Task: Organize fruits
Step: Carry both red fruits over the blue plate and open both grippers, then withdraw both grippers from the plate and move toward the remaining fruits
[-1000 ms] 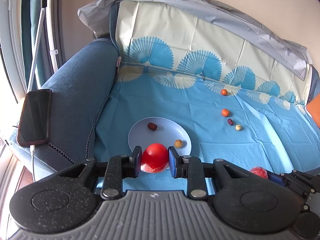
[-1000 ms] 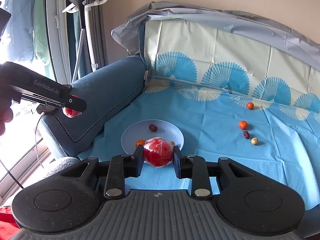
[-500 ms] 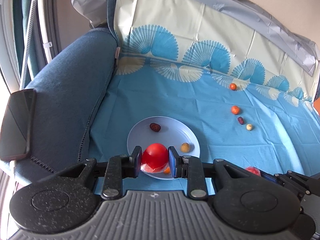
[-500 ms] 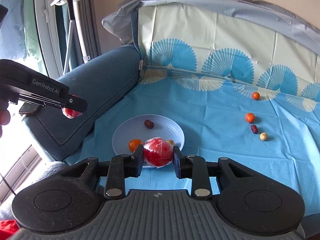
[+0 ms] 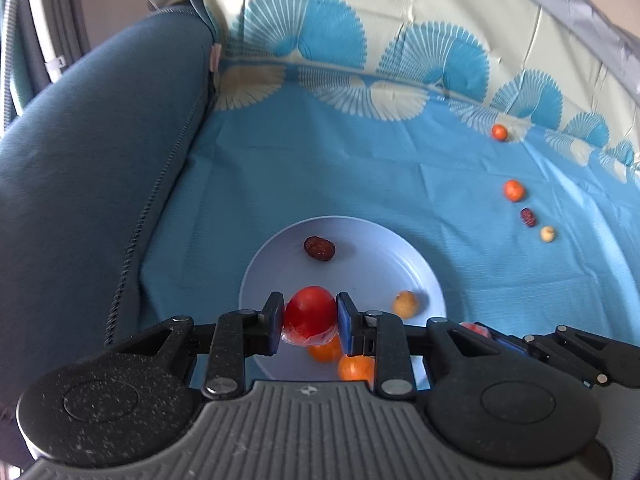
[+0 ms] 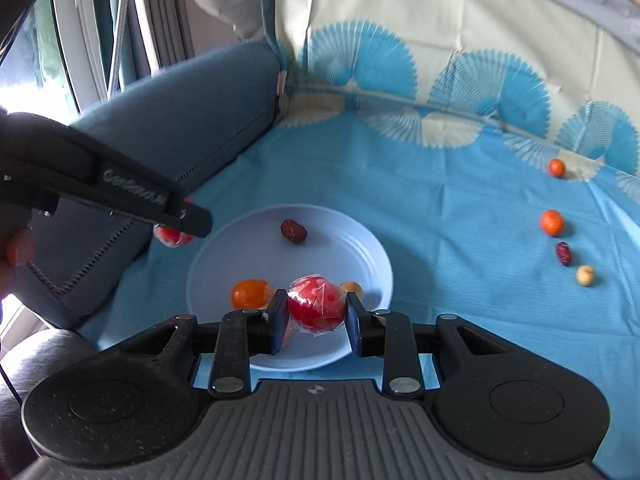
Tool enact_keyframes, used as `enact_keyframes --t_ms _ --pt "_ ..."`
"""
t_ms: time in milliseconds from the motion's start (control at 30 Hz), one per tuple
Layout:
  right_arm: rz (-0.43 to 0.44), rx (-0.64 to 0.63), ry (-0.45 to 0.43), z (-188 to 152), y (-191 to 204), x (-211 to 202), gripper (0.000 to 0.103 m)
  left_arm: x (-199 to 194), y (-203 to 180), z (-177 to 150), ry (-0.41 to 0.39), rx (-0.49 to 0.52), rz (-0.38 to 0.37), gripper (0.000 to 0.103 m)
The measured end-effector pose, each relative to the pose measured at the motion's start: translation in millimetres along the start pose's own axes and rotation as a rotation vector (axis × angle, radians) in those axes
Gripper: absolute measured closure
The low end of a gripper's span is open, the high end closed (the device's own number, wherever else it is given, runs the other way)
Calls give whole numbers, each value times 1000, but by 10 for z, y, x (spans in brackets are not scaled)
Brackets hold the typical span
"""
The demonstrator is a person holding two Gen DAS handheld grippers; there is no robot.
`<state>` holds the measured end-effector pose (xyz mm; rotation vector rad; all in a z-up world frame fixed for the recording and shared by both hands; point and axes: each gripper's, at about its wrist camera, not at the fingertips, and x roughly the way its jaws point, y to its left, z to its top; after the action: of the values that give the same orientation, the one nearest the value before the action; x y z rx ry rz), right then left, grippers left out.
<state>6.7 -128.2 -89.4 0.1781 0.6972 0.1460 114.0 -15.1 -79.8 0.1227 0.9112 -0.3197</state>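
Note:
My left gripper (image 5: pixel 310 322) is shut on a red fruit in clear wrap (image 5: pixel 310 312), just above the near rim of a pale blue plate (image 5: pixel 360 240). My right gripper (image 6: pixel 316 312) is shut on a second wrapped red fruit (image 6: pixel 316 306), above the same plate (image 6: pixel 336 236). On the plate lie a dark red date (image 5: pixel 319 249), a small yellow fruit (image 5: pixel 405 304) and an orange (image 6: pixel 250 293). The right wrist view shows the left gripper (image 6: pixel 180 220) from the side at the plate's left edge, its red fruit (image 6: pixel 172 237) under its tip.
On the blue patterned cloth to the right lie two small oranges (image 5: pixel 513 190) (image 5: pixel 499 132), a date (image 5: pixel 528 217) and a pale round fruit (image 5: pixel 547 234). A dark blue sofa armrest (image 5: pixel 92 168) rises left of the plate. The sofa back stands behind.
Both grippers have come forward and down toward the plate, each still holding its red fruit. The plate now looks larger and nearer, and the phone on the armrest has left the left wrist view.

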Motion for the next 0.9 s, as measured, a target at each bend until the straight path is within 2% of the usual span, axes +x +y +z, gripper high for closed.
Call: enact_keyframes --t_ms 267,300,333,367,400,433,467,533,667,800,900 --pt "-5 -13 83 -46 -67 560 72 623 22 54 89 39 19 71" --pt "-8 -15 89 -51 -67 600 71 661 34 53 98 42 9 64" --pt "-8 -17 95 -57 -68 632 71 684 49 63 106 43 -1 45" --pt "-1 -16 100 -52 -76 657 69 673 69 77 99 36 5 33" --pt "5 -14 99 -34 -84 668 64 634 85 85 75 24 14 11" --pt "1 -12 93 -11 -92 658 46 552 107 96 35 9 27 0" --pt "-7 -10 81 7 -104 630 29 455 129 101 -2 -5 41 0" --pt "-21 -7 57 42 -114 521 16 259 179 94 -34 -13 55 0" --pt "-6 6 62 -15 -129 123 9 -127 276 -134 -25 -22 109 0" --pt "15 18 83 -180 -33 -342 6 -442 296 -392 69 -75 157 0" --pt "18 35 75 -269 92 -686 4 -712 293 -617 102 -138 126 0"
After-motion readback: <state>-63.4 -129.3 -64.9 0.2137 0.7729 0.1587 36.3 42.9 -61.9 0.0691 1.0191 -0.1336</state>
